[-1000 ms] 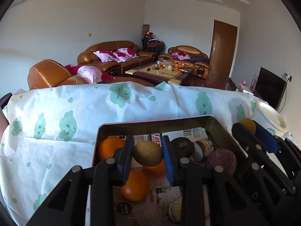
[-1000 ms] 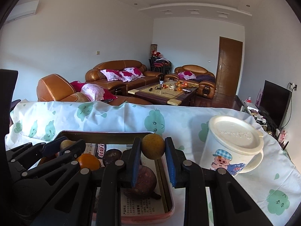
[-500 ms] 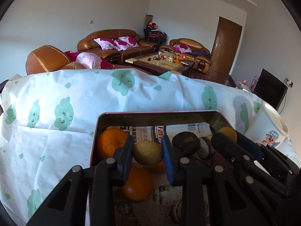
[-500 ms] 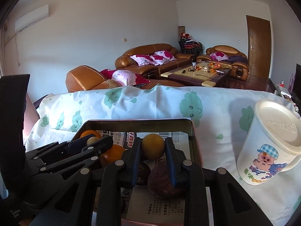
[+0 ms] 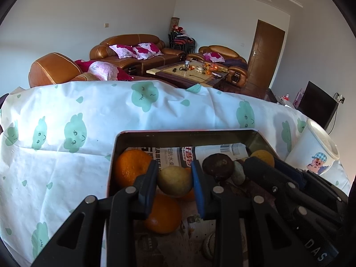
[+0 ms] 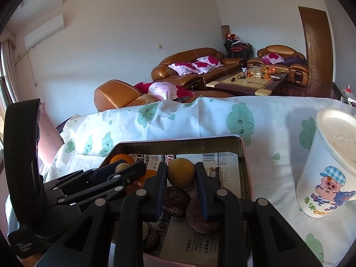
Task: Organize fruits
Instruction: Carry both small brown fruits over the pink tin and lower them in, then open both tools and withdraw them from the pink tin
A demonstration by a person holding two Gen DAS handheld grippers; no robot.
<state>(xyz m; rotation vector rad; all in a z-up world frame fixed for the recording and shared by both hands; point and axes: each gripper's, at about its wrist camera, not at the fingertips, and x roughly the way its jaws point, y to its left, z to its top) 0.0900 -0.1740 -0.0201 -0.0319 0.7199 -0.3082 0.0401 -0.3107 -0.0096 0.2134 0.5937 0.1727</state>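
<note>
2 grippers, each pinching 1 small yellow fruit above a metal tray (image 5: 184, 134) lined with newspaper (image 6: 195, 248) on a cloud-print tablecloth (image 5: 66, 166). Left gripper (image 5: 174, 181): fingers pressed onto a yellow-green fruit (image 5: 174, 181), held over the tray's left half. Right gripper (image 6: 181, 175): fingers pressed onto a golden-yellow fruit (image 6: 181, 173), held over the right half. Tray contents, left view: 2 oranges, one in the far-left corner (image 5: 132, 169), one nearer (image 5: 163, 214); 1 dark brown fruit (image 5: 218, 166) at centre. Tray contents, right view: 2 dark wrinkled fruits, (image 6: 175, 201) and (image 6: 203, 214), directly below the right gripper. Risks, as judgement: round fruit gripped at 2 narrow contacts may squirt out if pressure shifts; a fruit let go from height would likely roll on the paper and mix with other kinds; the grippers sit close side by side, so a sideways move could knock them together. View differences: the left view alone shows the nearer orange whole; the right view alone shows the lidded white mug (image 6: 327, 169) in full, standing apart from the tray's right wall, and the printed paper at the tray's near end; each view shows the other gripper from the side.
</note>
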